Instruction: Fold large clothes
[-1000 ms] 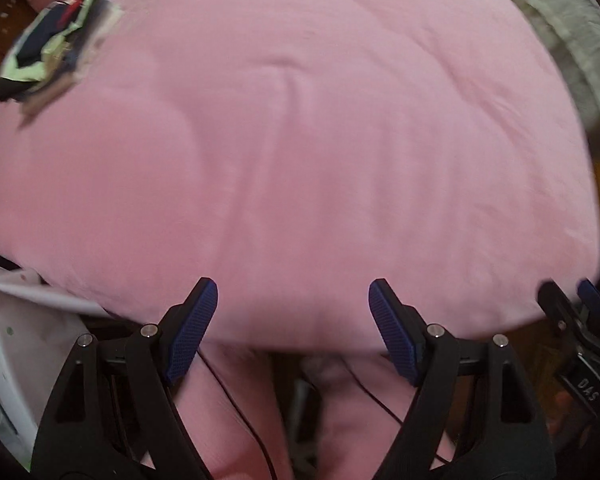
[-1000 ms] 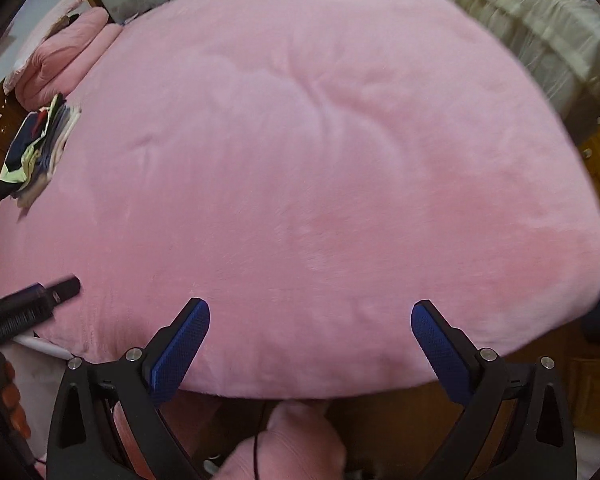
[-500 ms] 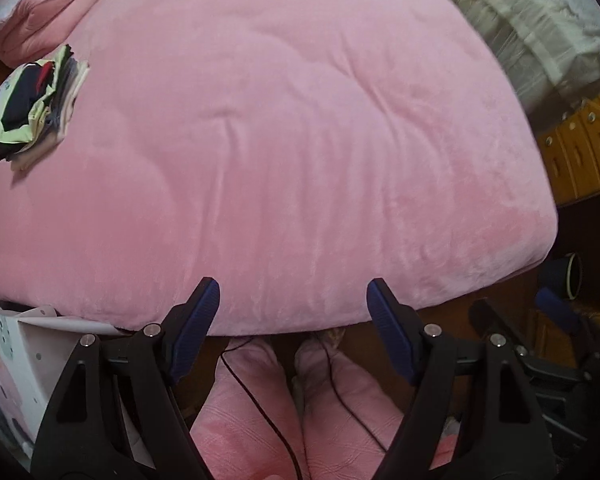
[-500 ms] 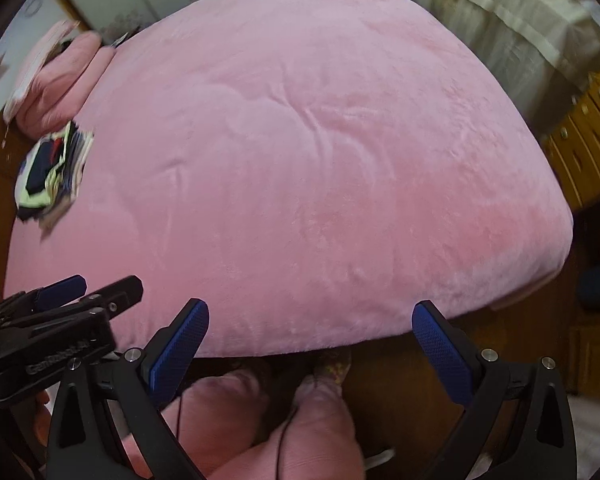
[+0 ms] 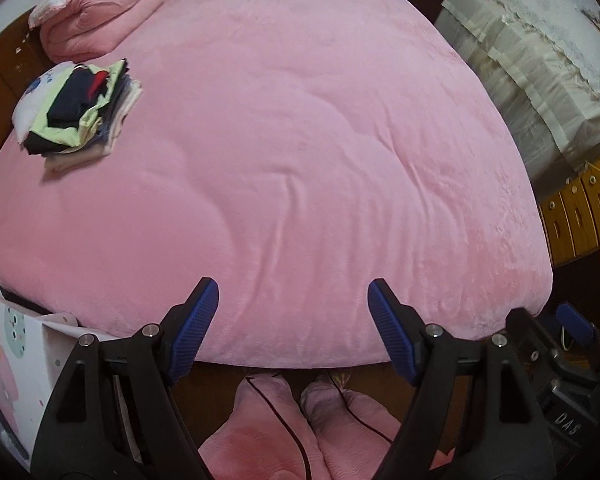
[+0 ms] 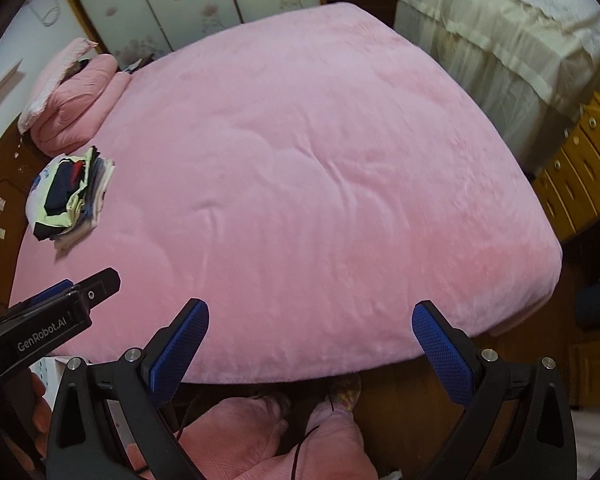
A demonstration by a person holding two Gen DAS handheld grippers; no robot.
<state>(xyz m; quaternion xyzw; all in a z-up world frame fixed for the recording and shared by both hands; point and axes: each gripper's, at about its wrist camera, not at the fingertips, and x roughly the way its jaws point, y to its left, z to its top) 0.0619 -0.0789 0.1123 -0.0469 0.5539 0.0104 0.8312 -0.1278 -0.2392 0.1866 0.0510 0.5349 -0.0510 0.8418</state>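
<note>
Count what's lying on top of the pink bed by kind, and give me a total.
Stack of folded mixed-colour clothes: 1
Rolled pink quilt at the head of the bed: 1
Total: 2, both resting on the pink plush bed cover. Garments inside the stack cannot be counted.
</note>
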